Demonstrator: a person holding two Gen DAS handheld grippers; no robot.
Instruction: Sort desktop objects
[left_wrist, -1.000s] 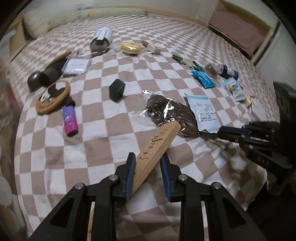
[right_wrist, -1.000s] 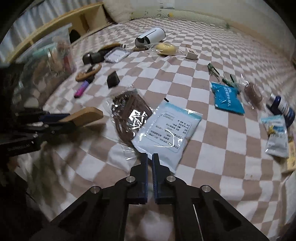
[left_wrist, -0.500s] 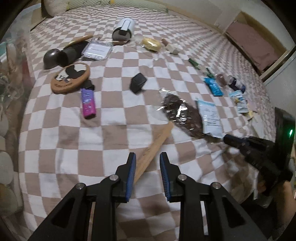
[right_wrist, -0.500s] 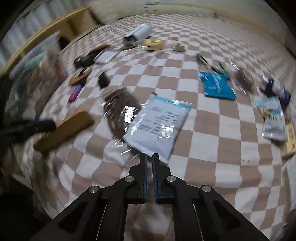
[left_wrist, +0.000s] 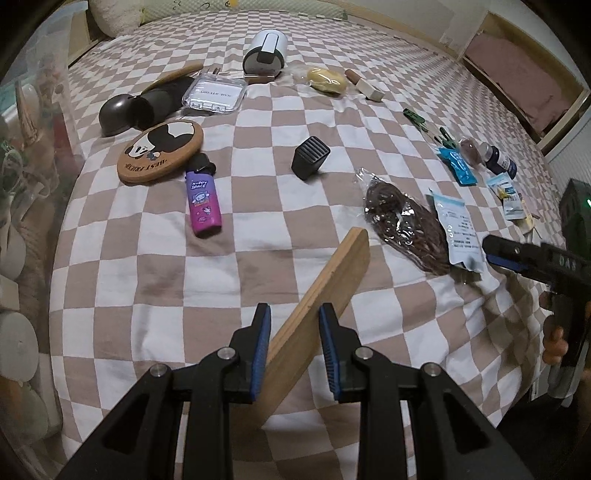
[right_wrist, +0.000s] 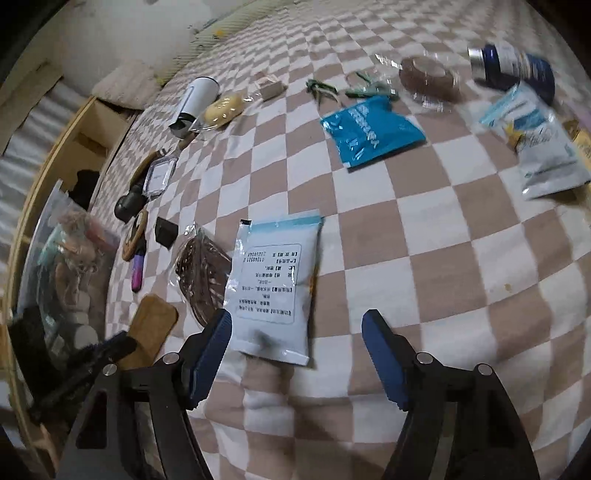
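Note:
My left gripper (left_wrist: 294, 323) is shut on a flat wooden piece (left_wrist: 325, 288) and holds it tilted above the checkered cloth (left_wrist: 147, 258). The wooden piece also shows in the right wrist view (right_wrist: 153, 325). My right gripper (right_wrist: 297, 325) is open and empty, just in front of a white and light-blue packet (right_wrist: 275, 284); in the left wrist view it (left_wrist: 491, 251) sits at the right, beside that packet (left_wrist: 458, 232). A clear bag of brown strands (left_wrist: 402, 221) lies next to the packet.
On the cloth lie a purple lighter (left_wrist: 203, 203), a panda coaster (left_wrist: 160, 151), a black cube (left_wrist: 310, 157), a clear case (left_wrist: 214, 94), a white cylinder (left_wrist: 266, 51), a blue packet (right_wrist: 369, 129), a blue bottle (right_wrist: 513, 66). A clear bin (right_wrist: 62, 266) stands at the left.
My right gripper has opened wide and moved up to the white packet. My left gripper keeps hold of the wooden piece and has turned left and drawn back.

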